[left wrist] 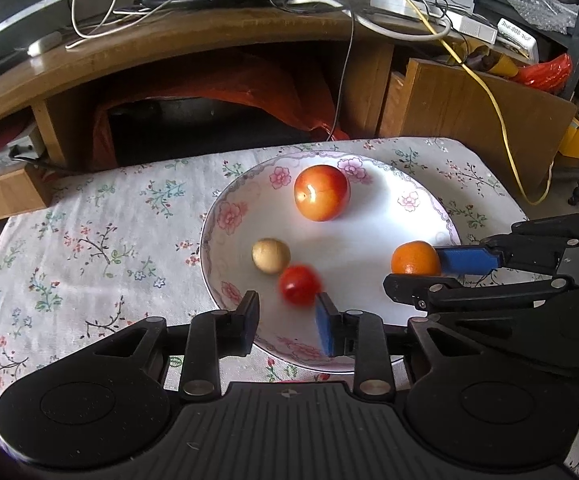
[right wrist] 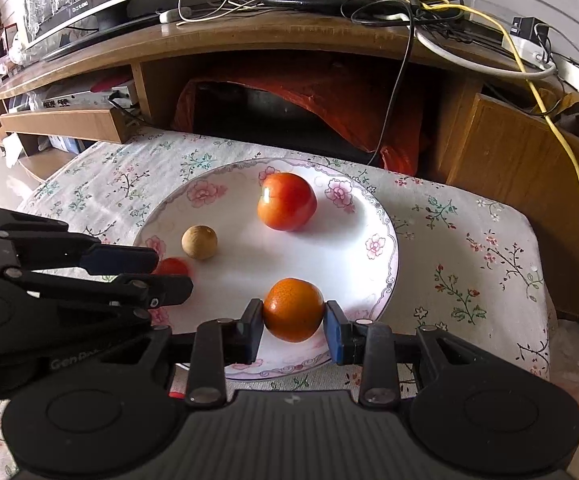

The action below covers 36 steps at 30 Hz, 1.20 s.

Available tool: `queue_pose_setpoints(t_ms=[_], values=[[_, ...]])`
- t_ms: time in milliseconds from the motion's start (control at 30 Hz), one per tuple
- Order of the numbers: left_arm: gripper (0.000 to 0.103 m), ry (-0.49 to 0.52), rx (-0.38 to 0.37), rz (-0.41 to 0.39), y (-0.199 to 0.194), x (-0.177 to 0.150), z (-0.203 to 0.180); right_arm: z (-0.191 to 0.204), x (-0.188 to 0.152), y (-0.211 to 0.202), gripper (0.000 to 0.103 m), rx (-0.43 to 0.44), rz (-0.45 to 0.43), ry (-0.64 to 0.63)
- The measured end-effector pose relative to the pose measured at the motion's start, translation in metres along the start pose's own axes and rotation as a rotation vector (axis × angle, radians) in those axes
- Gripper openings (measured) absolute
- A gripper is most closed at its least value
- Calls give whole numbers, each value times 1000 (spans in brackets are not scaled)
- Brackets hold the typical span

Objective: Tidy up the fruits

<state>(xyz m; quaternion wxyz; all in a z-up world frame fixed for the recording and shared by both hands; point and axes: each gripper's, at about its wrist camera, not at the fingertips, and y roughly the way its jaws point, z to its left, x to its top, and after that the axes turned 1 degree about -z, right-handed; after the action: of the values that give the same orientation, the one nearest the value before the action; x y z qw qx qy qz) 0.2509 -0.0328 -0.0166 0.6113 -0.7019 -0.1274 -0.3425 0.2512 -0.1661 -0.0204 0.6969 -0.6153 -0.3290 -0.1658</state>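
Note:
A white floral plate (left wrist: pixel 209 240) (right wrist: pixel 329 248) on the flowered cloth holds a large red tomato (left wrist: pixel 321 192) (right wrist: pixel 286 201), a small beige round fruit (left wrist: pixel 271 255) (right wrist: pixel 199 242) and a small red tomato (left wrist: pixel 299 284) (right wrist: pixel 171 266). The small tomato looks blurred and lies just beyond my left gripper (left wrist: pixel 287 303) (right wrist: pixel 171 273), which stands open over the plate's near rim, its pads off the fruit. My right gripper (right wrist: pixel 293 312) (left wrist: pixel 415 271) is shut on an orange mandarin (right wrist: pixel 293 310) (left wrist: pixel 415 258), low over the plate's right side.
Behind the table stands a wooden TV stand (left wrist: pixel 193 36) strewn with cables, and a yellow cable (left wrist: pixel 501 120) hangs down at the right. An orange plastic bag (left wrist: pixel 249 92) fills the stand's cavity. The flowered cloth (left wrist: pixel 89 240) runs left of the plate.

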Motion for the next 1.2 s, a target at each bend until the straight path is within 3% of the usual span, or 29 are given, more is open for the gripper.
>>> queue_pose_setpoints(t_ms=[500, 800, 1200], values=[[62, -36, 2, -44, -14, 9, 5, -7, 7, -13, 33, 0, -64, 32], [63, -20, 5, -54, -21, 8, 1, -14, 12, -25, 33, 9, -99, 71], [65, -25, 4, -47, -43, -6, 3, 4, -2, -40, 33, 26, -80, 44]])
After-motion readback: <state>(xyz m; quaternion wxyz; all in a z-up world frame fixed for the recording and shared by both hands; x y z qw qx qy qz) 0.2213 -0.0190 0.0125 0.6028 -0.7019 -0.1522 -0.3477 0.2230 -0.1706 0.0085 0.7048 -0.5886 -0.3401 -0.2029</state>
